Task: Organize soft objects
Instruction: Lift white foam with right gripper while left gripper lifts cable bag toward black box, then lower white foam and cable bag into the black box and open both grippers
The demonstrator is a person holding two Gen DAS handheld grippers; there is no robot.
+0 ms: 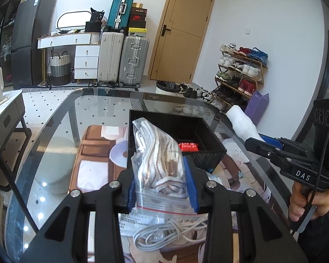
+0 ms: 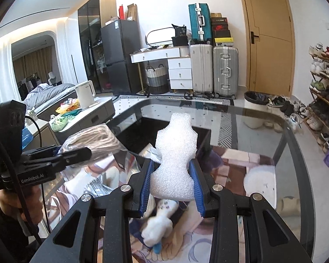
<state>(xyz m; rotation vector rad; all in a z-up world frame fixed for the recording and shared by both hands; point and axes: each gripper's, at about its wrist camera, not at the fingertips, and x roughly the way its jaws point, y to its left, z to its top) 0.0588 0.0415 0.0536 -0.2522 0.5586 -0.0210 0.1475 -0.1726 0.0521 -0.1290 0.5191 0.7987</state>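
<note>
1. The left tool (image 1: 162, 184) was pinching a clear zip bag (image 1: 158, 160) of striped brown-and-white cloth, its blue pads pressed on both sides of the bag. The bag stood up between the fingers, clear of the table (image 1: 54, 131).
2. The right tool (image 2: 171, 182) was pinching a white foam piece (image 2: 175, 153), which stuck up and away from the pads. The left wrist view showed that foam reaching toward the right rim of the black bin (image 1: 208, 153).
3. Judging from this, the step in hand was the carry: both soft things were lifted and on their way to the bin, neither yet dropped.
4. The bin sat on the glass table just beyond the left tool, with the bag's top overlapping its near-left wall in the view. A red packet (image 1: 188, 146) already lay inside, toward the near right.
5. The next move probably called for bringing each tool over the open bin, then spreading the pads so the thing falls inside. The bag was floppy and bulky, so it likely needed to be well over the rim first.
6. A coiled white cable (image 1: 164, 230) lay on the table near the left tool, under the bag. A white plush toy (image 2: 160, 223) lay near and below the right tool, apparently still to be sorted.
</note>
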